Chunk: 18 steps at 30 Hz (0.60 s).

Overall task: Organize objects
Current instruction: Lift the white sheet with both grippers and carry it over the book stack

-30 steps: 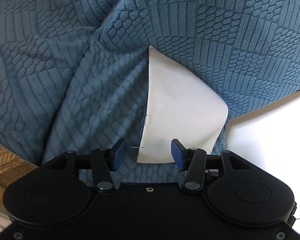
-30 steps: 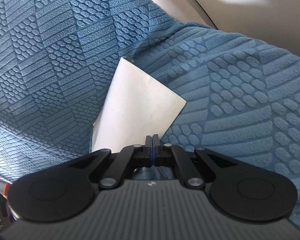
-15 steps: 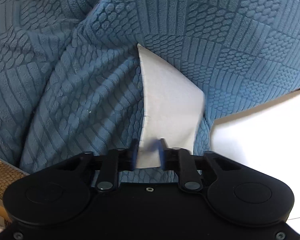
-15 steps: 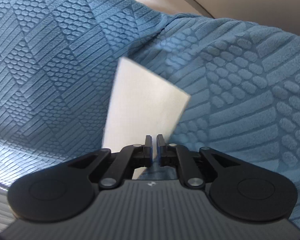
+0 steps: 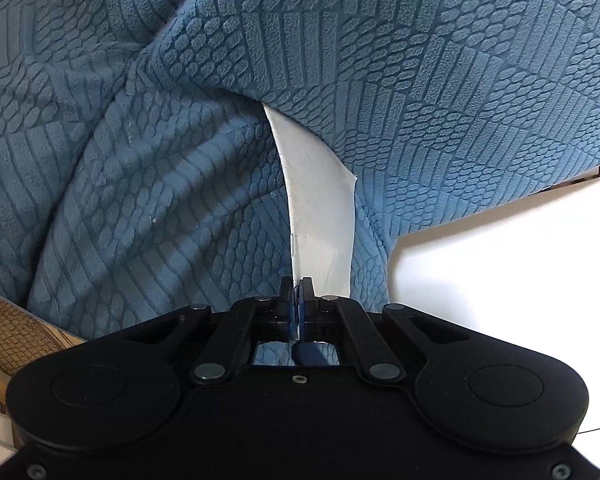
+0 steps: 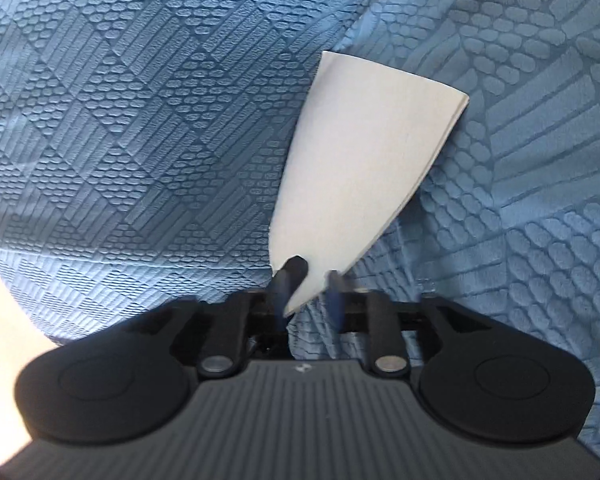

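— The fabric? 
— A blue blanket, embossed with ribbed and pebbled diamond patches.
— And the sheet? 
— A plain white paper; black hand-held gripper with blue pads.

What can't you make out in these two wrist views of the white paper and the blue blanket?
- White paper, left wrist view: its far end is tucked under a fold of the blue blanket.
- Right hand-held gripper, right wrist view: opening, its fingertips motion-blurred, so contact with the paper is unclear.
- Whatever lies beneath the blanket: covered in both views.
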Each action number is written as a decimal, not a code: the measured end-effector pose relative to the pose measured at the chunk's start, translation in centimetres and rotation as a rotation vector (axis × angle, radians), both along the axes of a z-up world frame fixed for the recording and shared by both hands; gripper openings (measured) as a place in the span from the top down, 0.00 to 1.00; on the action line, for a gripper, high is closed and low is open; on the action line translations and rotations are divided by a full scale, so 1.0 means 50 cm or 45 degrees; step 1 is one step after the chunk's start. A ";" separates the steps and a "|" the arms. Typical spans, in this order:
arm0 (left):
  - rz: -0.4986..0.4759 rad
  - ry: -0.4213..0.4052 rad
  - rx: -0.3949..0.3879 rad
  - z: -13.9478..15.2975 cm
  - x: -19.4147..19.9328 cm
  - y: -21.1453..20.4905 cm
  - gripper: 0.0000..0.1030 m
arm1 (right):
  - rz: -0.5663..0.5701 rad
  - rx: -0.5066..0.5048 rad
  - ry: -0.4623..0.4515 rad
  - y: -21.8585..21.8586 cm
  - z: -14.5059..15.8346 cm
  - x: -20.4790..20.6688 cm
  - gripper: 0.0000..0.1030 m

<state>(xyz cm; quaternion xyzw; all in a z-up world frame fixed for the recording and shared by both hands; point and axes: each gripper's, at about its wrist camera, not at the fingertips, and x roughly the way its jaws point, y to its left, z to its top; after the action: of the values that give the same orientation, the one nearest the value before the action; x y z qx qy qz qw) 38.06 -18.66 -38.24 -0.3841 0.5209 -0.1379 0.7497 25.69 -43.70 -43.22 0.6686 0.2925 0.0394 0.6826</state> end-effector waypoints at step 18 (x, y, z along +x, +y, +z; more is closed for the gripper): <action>0.049 0.022 -0.063 0.019 0.003 0.029 0.99 | -0.244 -0.150 0.190 -0.048 -0.014 0.017 0.76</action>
<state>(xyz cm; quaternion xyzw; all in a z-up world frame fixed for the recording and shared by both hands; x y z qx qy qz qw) 38.23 -17.21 -37.28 -0.4134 0.5165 -0.1329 0.7380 26.55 -46.11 -43.90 0.6533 0.2790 -0.0929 0.6977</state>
